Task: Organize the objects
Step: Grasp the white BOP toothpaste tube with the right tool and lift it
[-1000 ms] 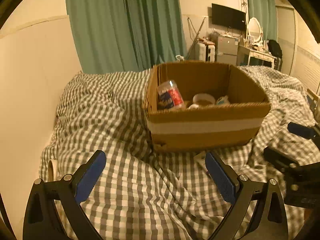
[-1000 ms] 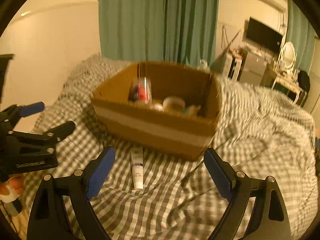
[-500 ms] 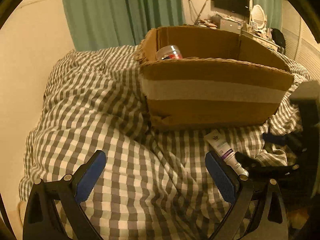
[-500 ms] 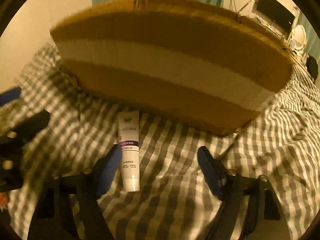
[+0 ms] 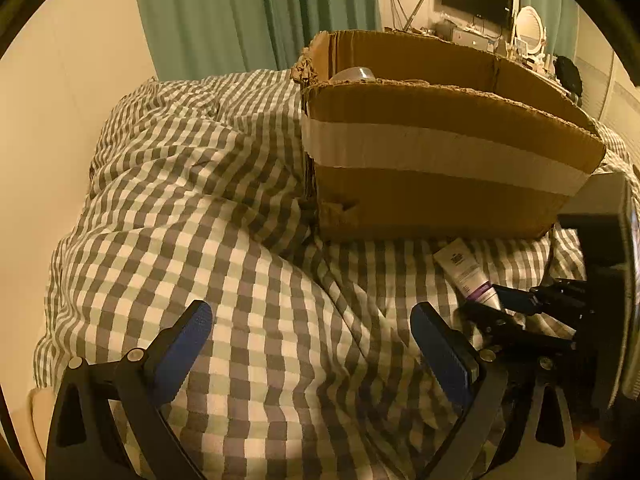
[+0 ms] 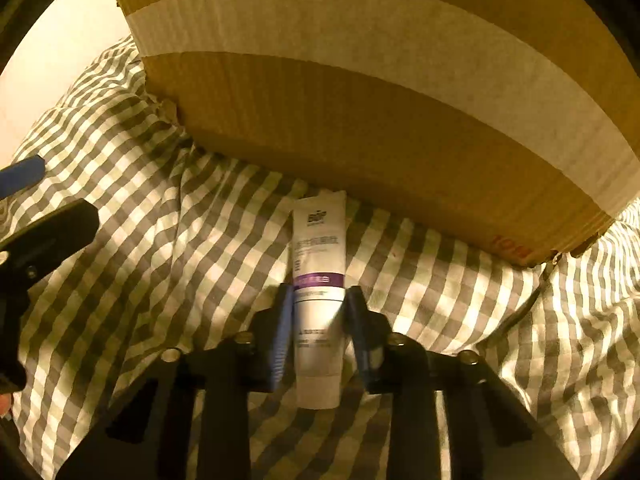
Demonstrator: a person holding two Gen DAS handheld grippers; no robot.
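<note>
A white tube with a purple band (image 6: 318, 248) lies on the checked bedcover, just in front of a taped cardboard box (image 6: 400, 100). My right gripper (image 6: 320, 296) points down at it, jaws closing, the tube between them and both blue pads against its sides. In the left wrist view the same tube (image 5: 464, 272) lies below the box (image 5: 440, 184), with the right gripper (image 5: 508, 308) on its lower end. My left gripper (image 5: 310, 320) hangs open over bare bedcover to the left, holding nothing. The top of a can (image 5: 352, 74) shows inside the box.
The grey-and-white checked bedcover (image 5: 200, 208) is rumpled into folds. A pale wall runs along its left side and green curtains (image 5: 248, 16) hang behind. Far right at the back stand a television and a dresser with a round mirror (image 5: 530, 28).
My right gripper came down over the tube and its jaws closed from wide apart onto the tube's sides. The left gripper sank toward the bed, so the box looms larger.
</note>
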